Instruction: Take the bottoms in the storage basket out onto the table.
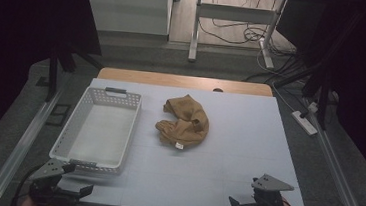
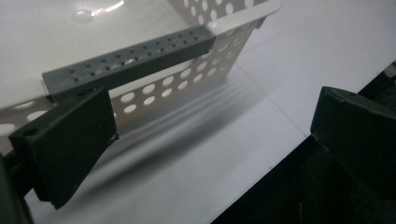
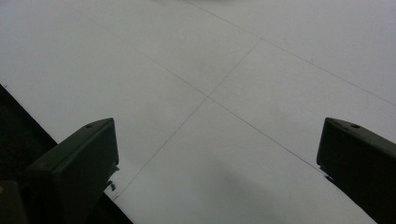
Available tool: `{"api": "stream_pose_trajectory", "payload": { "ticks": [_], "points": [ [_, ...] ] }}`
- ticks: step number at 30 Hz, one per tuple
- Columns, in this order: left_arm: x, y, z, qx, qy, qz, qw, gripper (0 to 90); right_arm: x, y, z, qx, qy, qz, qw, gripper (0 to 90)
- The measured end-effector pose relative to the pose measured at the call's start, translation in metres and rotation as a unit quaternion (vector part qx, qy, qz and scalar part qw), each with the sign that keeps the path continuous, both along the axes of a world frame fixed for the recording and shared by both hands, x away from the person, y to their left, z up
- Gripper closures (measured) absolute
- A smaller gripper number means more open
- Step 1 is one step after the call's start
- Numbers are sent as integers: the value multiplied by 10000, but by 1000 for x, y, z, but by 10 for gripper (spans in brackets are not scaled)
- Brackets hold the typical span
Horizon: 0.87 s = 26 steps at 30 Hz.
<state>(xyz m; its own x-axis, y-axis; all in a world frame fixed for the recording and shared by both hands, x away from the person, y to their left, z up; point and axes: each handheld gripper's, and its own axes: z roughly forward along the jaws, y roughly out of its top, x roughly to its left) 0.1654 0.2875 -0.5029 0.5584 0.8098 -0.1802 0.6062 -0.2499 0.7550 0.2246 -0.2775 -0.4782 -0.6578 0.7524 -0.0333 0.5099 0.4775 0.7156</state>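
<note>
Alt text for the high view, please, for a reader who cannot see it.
A crumpled brown cloth lies mid-table beside an empty white perforated basket to its left. At the near edge, the left gripper and right gripper sit open, holding nothing.

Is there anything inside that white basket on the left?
The white basket looks empty: its bare floor shows through the open top. The brown cloth lies beside it on the table. The strip just behind its near wall is hidden.

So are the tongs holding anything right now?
No, nothing. The left tongs are open near the basket, and the right tongs are open over the bare table. The brown cloth lies untouched.
</note>
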Motion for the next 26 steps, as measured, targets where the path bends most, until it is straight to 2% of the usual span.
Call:
{"api": "stream_pose_trajectory", "payload": {
  "ticks": [14, 19, 26],
  "points": [
    [-7, 5, -2, 116, 192, 21, 9997, 0, 0, 1, 0, -31, -8, -21, 10000, 0],
    [-9, 8, -2, 116, 265, 40, 9996, 0, 0, 1, 0, -58, -8, -16, 10000, 0],
    [-9, 10, -2, 20, 269, 59, 9996, 0, 1, 3, -1, -138, -11, 18, 9999, 0]
  ]
}}
